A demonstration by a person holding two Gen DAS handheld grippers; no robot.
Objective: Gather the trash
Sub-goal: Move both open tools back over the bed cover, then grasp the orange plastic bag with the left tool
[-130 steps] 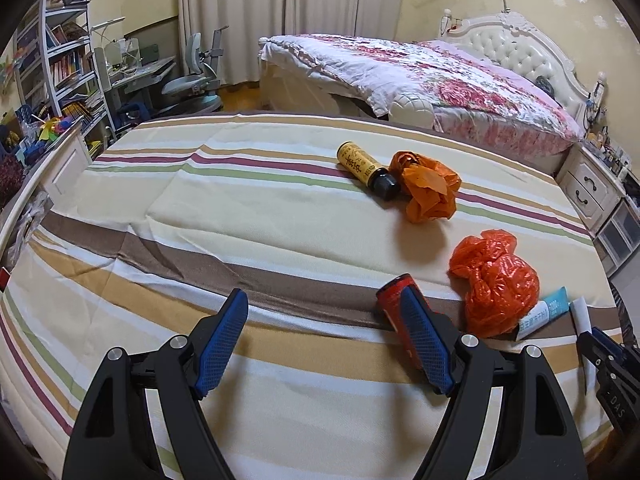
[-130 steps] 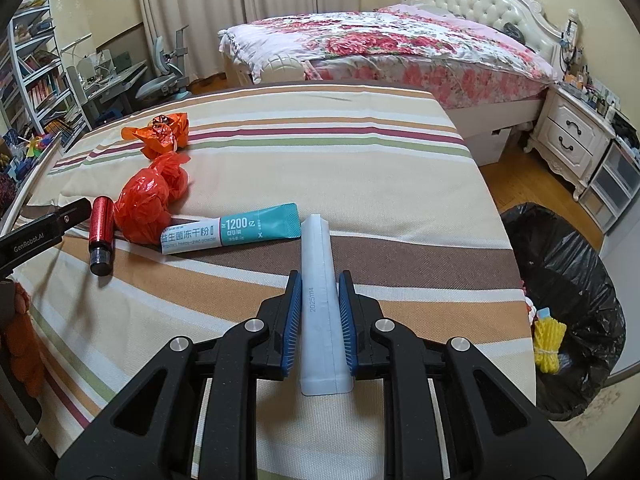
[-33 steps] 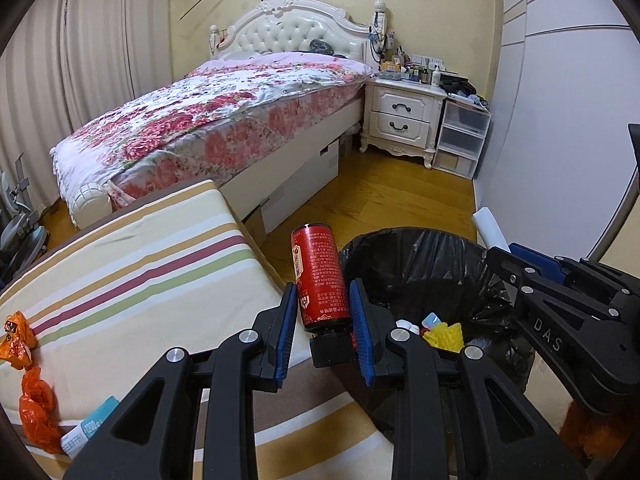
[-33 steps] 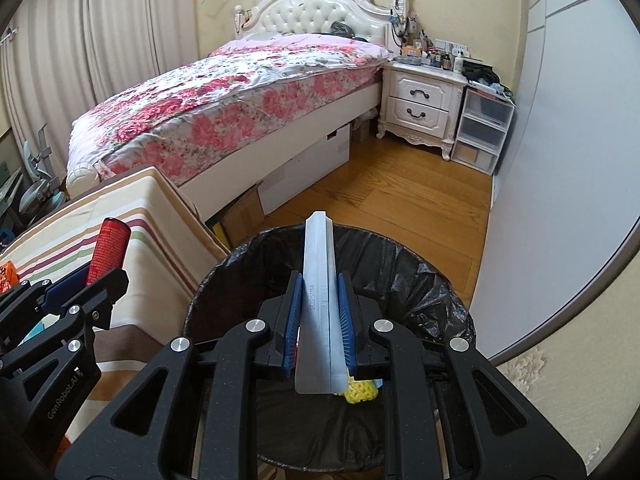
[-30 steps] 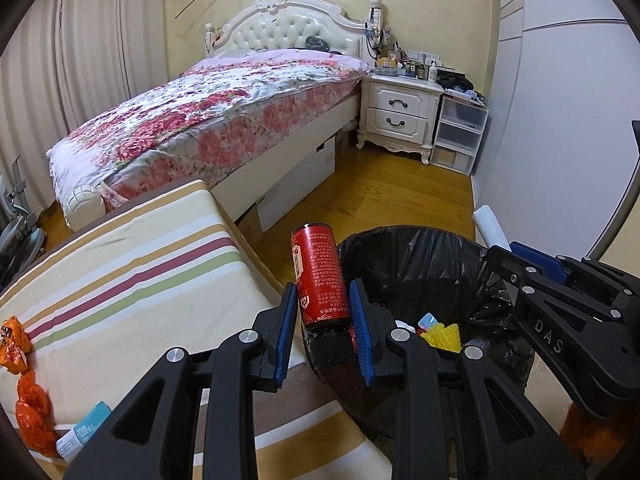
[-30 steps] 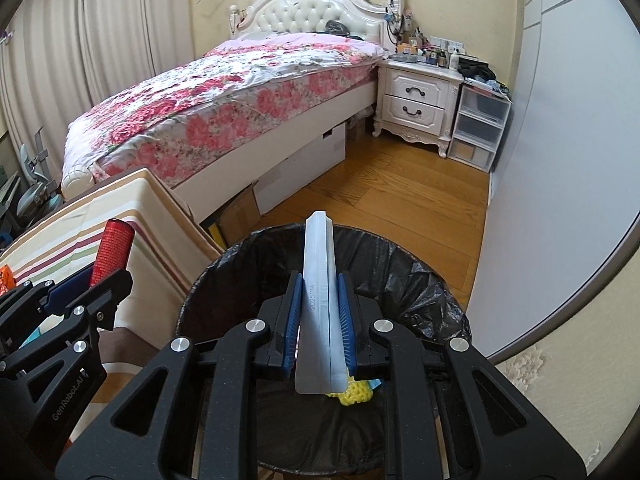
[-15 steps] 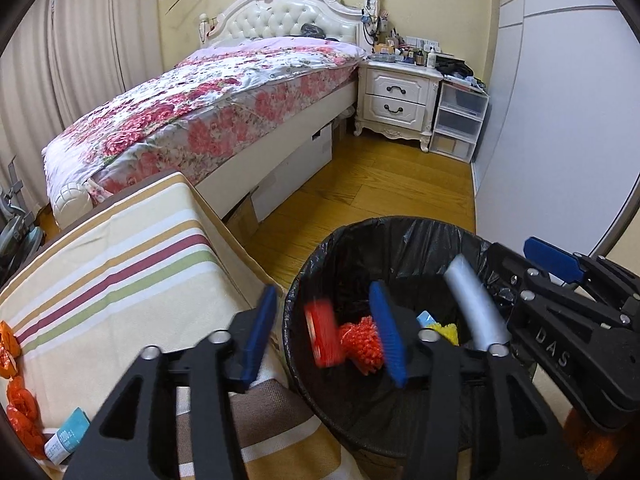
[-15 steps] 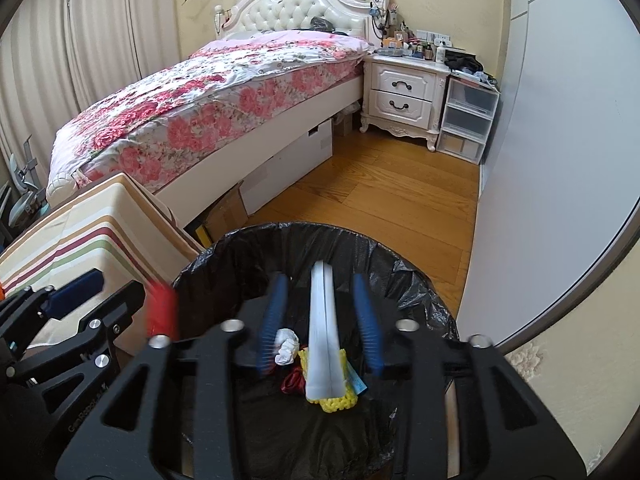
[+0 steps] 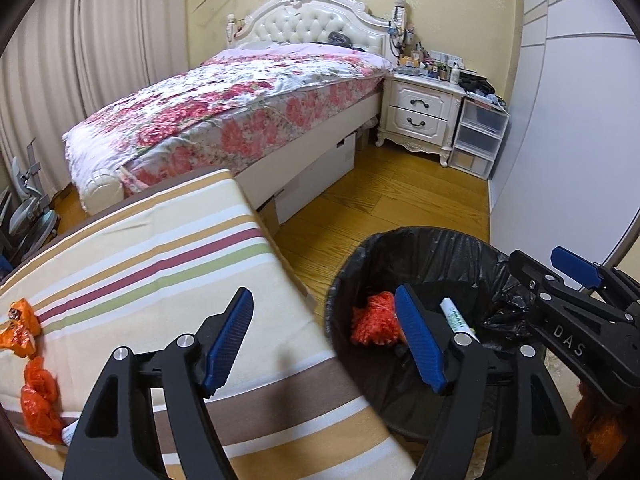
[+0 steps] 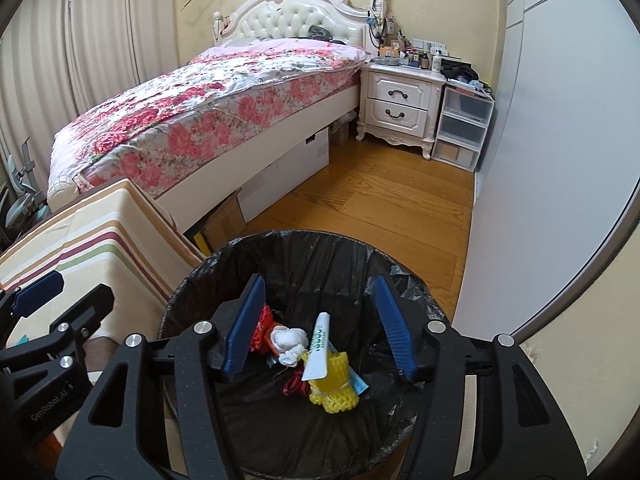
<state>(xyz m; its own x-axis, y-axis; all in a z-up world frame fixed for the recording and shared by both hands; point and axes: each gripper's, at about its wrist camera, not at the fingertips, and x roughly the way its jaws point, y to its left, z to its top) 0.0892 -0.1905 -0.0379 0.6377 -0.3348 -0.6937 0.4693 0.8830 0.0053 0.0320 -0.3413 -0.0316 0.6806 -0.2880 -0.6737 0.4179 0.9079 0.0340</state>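
Note:
My left gripper (image 9: 326,340) hangs over the edge of the striped mattress (image 9: 160,248) and the black-lined trash bin (image 9: 440,248); its jaws are opening and nothing is between them. My right gripper (image 10: 320,320) is above the bin (image 10: 320,236), its jaws also opening and empty. The white tube (image 10: 318,344) lies in the bin on a yellow foam net (image 10: 332,384), beside a white tissue wad (image 10: 290,340). A dark red piece (image 10: 294,386) shows under them. Two orange bags (image 9: 22,322) (image 9: 40,400) remain on the mattress at far left.
A flowered bed (image 9: 240,100) stands behind, with a white nightstand (image 9: 420,116) and plastic drawers (image 9: 480,140) by the grey wall. Wood floor (image 10: 380,200) lies between bed and bin. A cardboard box (image 10: 224,220) sits by the mattress corner.
Both grippers went from shut to open. The red can left my left gripper and the white tube left my right one; both dropped into the bin.

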